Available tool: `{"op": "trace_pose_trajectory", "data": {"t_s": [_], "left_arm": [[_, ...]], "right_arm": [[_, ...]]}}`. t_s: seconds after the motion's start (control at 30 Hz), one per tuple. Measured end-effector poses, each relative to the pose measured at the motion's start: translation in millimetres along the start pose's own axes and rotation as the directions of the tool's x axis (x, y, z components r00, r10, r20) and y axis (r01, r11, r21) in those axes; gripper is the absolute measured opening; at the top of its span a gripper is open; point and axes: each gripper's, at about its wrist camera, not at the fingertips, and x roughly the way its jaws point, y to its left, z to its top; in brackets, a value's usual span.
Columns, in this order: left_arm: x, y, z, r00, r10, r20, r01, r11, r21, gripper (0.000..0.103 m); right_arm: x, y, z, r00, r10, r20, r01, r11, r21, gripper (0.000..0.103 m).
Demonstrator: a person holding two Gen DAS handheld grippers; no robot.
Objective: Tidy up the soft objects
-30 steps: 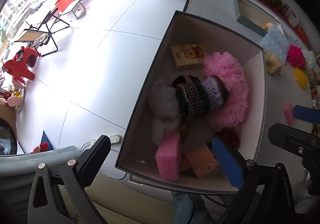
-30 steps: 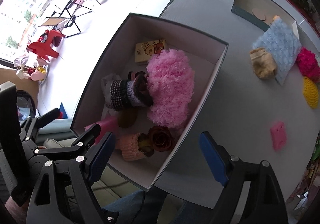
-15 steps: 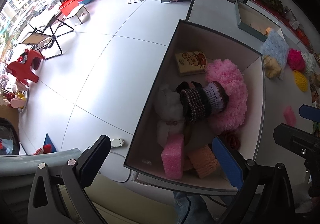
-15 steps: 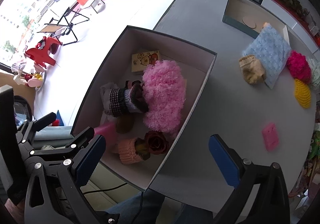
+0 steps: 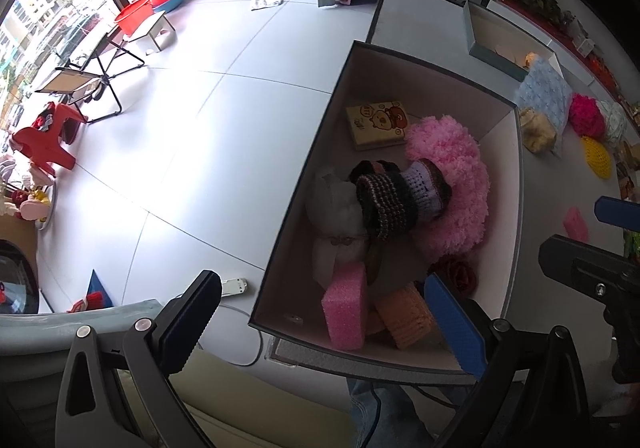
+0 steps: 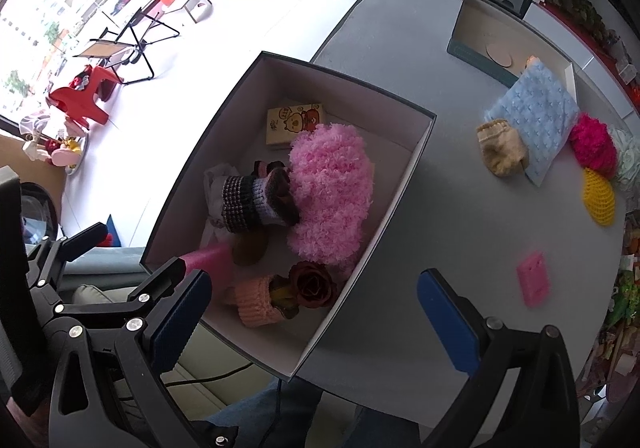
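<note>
Grey desk [image 6: 440, 248] carries the box [image 6: 420, 152]. Right gripper [image 6: 312, 312] fingers have just spread wide, empty, the rose [image 6: 312, 284] lying between them; left gripper [image 5: 320, 320] hangs open. Loose pink pad [image 6: 532, 280] waits beyond.

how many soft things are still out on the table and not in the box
6, perhaps more hidden: blue pillow, tan knit piece touching its near edge, magenta pompom, white fluffy item at the frame edge, yellow knit piece, small pink sponge nearer the camera.
</note>
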Motion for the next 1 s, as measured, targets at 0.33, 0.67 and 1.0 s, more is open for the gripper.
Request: {"op": "trace_pose_trajectory", "data": {"t_s": [0.33,0.67,1.0], "left_arm": [[5,5,-6,0.999,-0.008,-0.036,0.008,1.0,-0.004,0.102],[8,8,-6,0.999,0.0,-0.049,0.001,1.0,0.004,0.102],[11,10,-3,0.999,0.005,-0.053,-0.004,1.0,0.004,0.102]], "right_arm": [[3,11,5,0.999,-0.044,-0.018,0.043,0.997,-0.058,0.103],[11,23,10,0.989,-0.145,-0.038,0.137,0.977,-0.164,0.103],[18,29,21,0.985,-0.162,-0.066,0.144,0.965,-0.221,0.103]]}}
